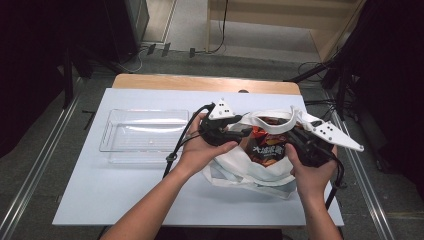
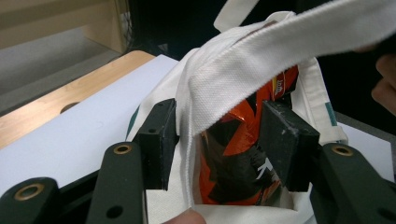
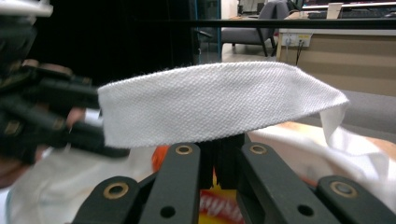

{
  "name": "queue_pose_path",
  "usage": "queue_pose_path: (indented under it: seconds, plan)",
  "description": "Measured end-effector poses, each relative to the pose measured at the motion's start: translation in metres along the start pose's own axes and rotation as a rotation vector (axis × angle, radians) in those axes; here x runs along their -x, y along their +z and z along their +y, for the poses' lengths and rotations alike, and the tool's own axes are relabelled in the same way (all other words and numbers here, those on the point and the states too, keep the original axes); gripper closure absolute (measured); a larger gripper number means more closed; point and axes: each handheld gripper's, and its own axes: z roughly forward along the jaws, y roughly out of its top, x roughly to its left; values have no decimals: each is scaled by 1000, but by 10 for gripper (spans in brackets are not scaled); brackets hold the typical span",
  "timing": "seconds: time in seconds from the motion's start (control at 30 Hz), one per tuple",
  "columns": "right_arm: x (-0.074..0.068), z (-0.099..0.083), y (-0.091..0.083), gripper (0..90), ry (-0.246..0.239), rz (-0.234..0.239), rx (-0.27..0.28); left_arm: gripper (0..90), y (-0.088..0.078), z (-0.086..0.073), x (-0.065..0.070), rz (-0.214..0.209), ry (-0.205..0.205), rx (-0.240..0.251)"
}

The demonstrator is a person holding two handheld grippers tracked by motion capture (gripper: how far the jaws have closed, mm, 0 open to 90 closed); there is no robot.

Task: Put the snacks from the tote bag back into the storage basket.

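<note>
1. High view: a white bag (image 1: 250, 167) sits at the right of the desk (image 1: 100, 190), a snack packet (image 1: 265, 145) inside.
2. Left claw (image 2: 219, 140) stands half open astride the bag's rim.
3. Right claw (image 3: 218, 156) is clamped on the strap (image 3: 219, 102).

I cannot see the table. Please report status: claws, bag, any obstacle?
Left claw open astride bag rim. Right claw shut on handle strap. Snack packet inside white bag. Nothing blocking.
</note>
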Motion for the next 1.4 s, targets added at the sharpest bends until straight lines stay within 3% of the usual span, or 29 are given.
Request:
queue_pose_path:
  seconds: [0.17, 0.23, 0.37, 0.47, 0.57, 0.6, 0.63, 0.67, 0.73, 0.77, 0.8, 0.83, 0.87, 0.9, 0.93, 1.0, 1.13, 1.2, 1.23, 1.27, 1.3, 1.33, 1.37, 1.4]
  plan:
    - [8, 12, 12, 829, 41, -37, -25, 476, -3, 4, -1, 20, -19, 21]
    - [15, 12, 19, 781, 91, -26, -74, 493, -5, 9, -4, 53, -34, 42]
    - [16, 7, 13, 779, 86, -12, -71, 512, -8, 19, -4, 67, -38, 89]
    - [15, 4, 10, 777, 84, -2, -65, 535, -6, 24, -5, 87, -39, 93]
    - [13, -2, 5, 779, 81, 14, -63, 544, -3, 26, -11, 100, -92, 108]
    - [13, -2, 5, 779, 81, 14, -63, 544, -4, 26, -12, 85, -102, 114]
    - [14, -3, 4, 788, 82, 12, -62, 544, -5, 25, -11, 49, -92, 122]
    - [16, -1, 2, 817, 89, 2, -53, 530, -6, 23, -7, 25, -53, 113]
    - [17, 1, 1, 825, 95, 4, -53, 477, -5, 22, -4, 11, -34, 103]
    - [18, 2, 1, 831, 93, 3, -51, 477, -3, 19, 0, -2, 8, 72]
    - [20, 6, 1, 837, 103, -1, -48, 367, 0, 17, 7, -3, 48, 41]
    - [20, 6, 1, 837, 103, -1, -48, 324, 0, 17, 7, -3, 48, 41]
    - [21, 7, 1, 838, 104, 1, -46, 324, 3, 15, 11, 10, 69, 24]
    - [21, 9, 1, 842, 109, -5, -43, 262, 7, 15, 16, 74, 111, 4]
    - [21, 9, 1, 842, 109, -5, -43, 254, 7, 15, 16, 74, 111, 4]
    - [21, 9, 1, 845, 115, 1, -43, 251, 10, 16, 19, 128, 132, -5]
    - [18, 9, 1, 848, 109, 7, -42, 246, 13, 21, 22, 150, 156, -21]
    - [16, 9, 1, 849, 110, 12, -42, 295, 10, 24, 20, 138, 125, 2]
    - [15, 9, 1, 848, 105, 14, -43, 312, 7, 25, 16, 130, 91, 19]
    - [14, 9, 1, 848, 99, 16, -45, 330, 3, 27, 10, 113, 35, 43]
    - [12, 8, 1, 847, 81, 22, -52, 369, -2, 30, -1, 91, -53, 83]
    - [12, 8, 1, 847, 81, 22, -52, 384, -2, 30, -1, 91, -53, 83]
    - [12, 7, 0, 844, 80, 24, -55, 384, -4, 31, -9, 88, -104, 99]
    - [11, 6, -1, 837, 79, 29, -59, 396, -6, 31, -20, 88, -183, 121]
